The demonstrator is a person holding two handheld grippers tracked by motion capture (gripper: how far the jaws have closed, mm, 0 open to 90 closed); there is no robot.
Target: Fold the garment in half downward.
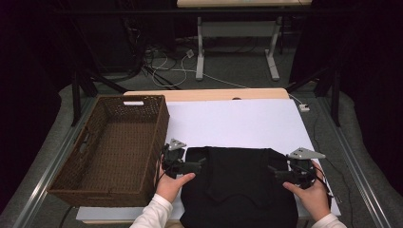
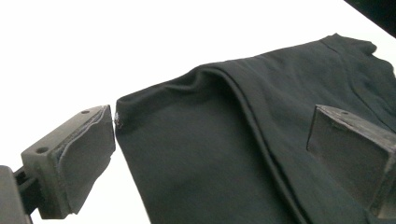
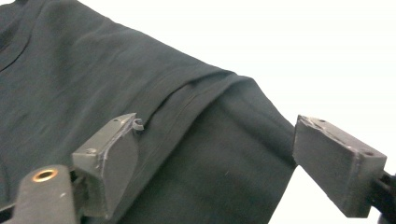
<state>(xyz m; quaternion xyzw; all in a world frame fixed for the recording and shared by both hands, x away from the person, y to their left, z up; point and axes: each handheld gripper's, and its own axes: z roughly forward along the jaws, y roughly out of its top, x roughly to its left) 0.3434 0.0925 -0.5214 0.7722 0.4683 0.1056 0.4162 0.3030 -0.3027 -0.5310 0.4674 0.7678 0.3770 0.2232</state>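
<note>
A black garment [image 1: 237, 185] lies folded on the white tabletop [image 1: 237, 121] at the near edge, a fold ridge running along each side. My left gripper [image 1: 202, 164] is at its left edge. In the left gripper view this gripper [image 2: 210, 140] is open, the garment's corner [image 2: 280, 84] lying between the jaws, one pad just off the cloth's corner. My right gripper [image 1: 273, 172] is at the garment's right edge. Seen from its own camera, the right gripper [image 3: 215, 149] stands open astride the folded edge of the cloth [image 3: 93, 70].
A brown wicker basket [image 1: 161, 128] stands at the table's left, close beside my left hand [image 1: 171, 185]. Bare white tabletop stretches beyond the garment. Behind the table are another table's legs [image 1: 199, 47] and cables [image 1: 166, 71] on the floor.
</note>
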